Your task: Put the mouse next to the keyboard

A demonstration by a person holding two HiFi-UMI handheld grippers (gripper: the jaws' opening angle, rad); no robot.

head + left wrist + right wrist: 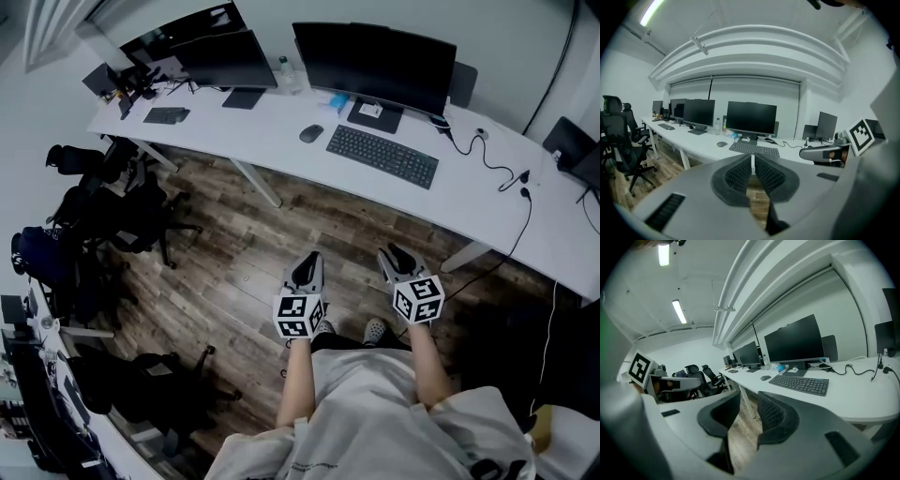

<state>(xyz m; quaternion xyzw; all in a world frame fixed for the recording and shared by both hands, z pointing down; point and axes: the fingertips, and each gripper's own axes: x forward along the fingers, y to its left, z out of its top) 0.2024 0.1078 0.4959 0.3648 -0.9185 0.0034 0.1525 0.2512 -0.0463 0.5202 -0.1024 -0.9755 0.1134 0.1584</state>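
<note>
A dark mouse (311,133) lies on the long white desk (281,141), just left of the black keyboard (382,156). Both sit in front of a large monitor (375,64). My two grippers hang over the wooden floor, well short of the desk. The left gripper (307,264) has its jaws together with nothing in them. The right gripper (395,255) is open and empty. In the left gripper view, the mouse (722,144) and keyboard (754,149) show far beyond the shut gripper (753,158). The right gripper view has the mouse (765,378) and keyboard (801,384) past the gripper (747,403).
More monitors (223,58) and a small dark keyboard (167,115) stand at the desk's left end. Black cables (497,169) trail over its right part. Office chairs (122,206) crowd the floor at left. A white desk leg (255,183) stands ahead of me.
</note>
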